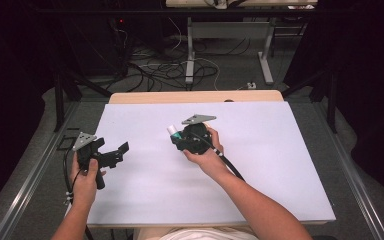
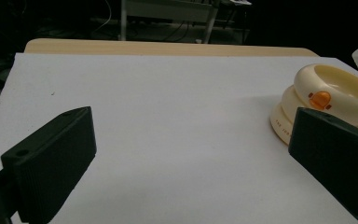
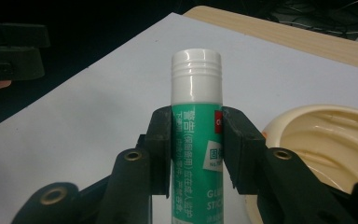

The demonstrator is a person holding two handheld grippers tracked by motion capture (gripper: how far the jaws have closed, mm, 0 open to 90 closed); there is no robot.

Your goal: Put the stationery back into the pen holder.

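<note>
1. A glue stick (image 3: 196, 135) is being clamped by the right claw (image 3: 196, 149) on its green body, below the white cap (image 3: 196, 77); the cap end is being left free, probably so it can be reached or led into something.
2. In the high view the right claw (image 1: 190, 136) is being held above mid-bench, glue stick (image 1: 174, 131) pointing up-left.
3. A cream ring-shaped container (image 3: 326, 140), with an orange button (image 2: 320, 99), is sitting on the white bench (image 1: 260, 150) just beside that claw, likely the destination or source.
4. The left claw (image 2: 186, 154) is being held wide apart with nothing between the jaws, low near the left bench edge (image 1: 111, 156), aimed towards the container (image 2: 326, 102), apparently on standby to steady it.
</note>
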